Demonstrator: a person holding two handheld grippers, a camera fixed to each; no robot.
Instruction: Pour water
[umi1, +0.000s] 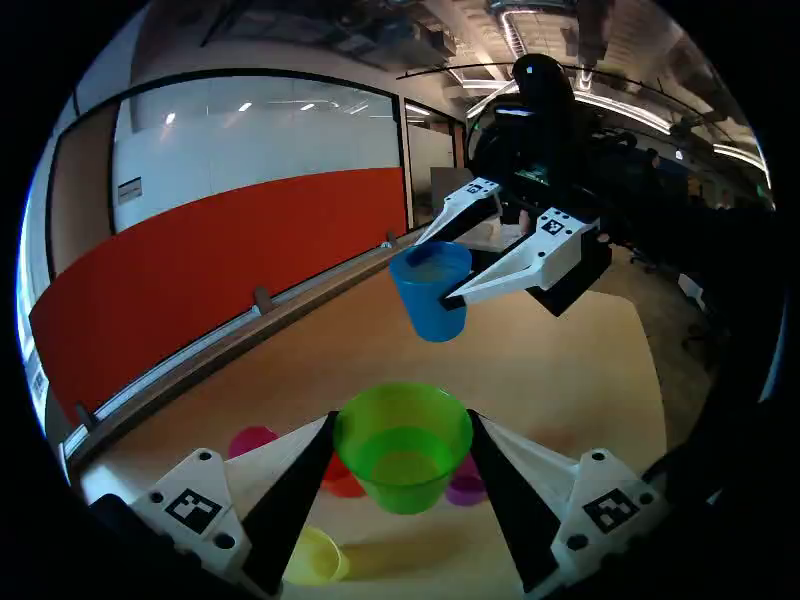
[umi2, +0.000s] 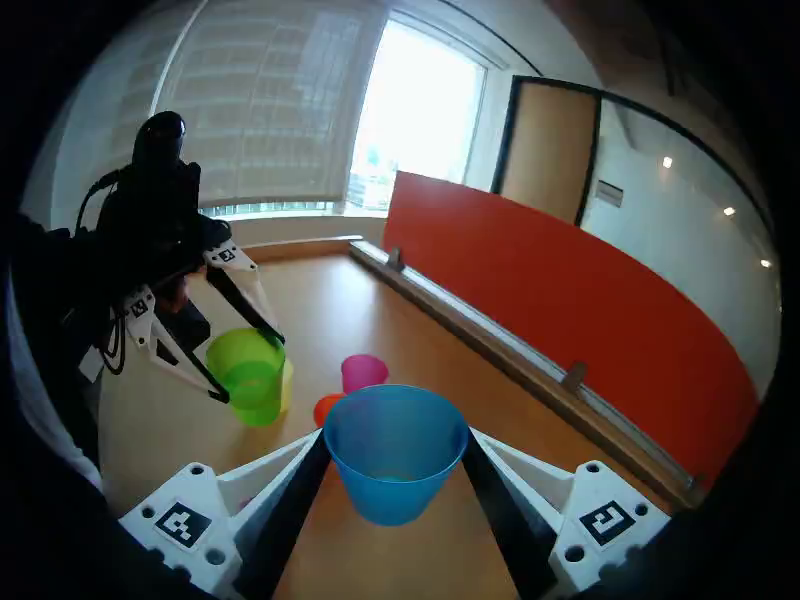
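blue cup clamped in right gripper, green cup clamped in left gripper; both look light, squashy plastic, pinch mid-wall gently.

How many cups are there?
6: green plastic cup in left gripper, blue plastic cup in right gripper; pink cup, red cup, purple cup, yellow cup on wooden table. Others may hide.
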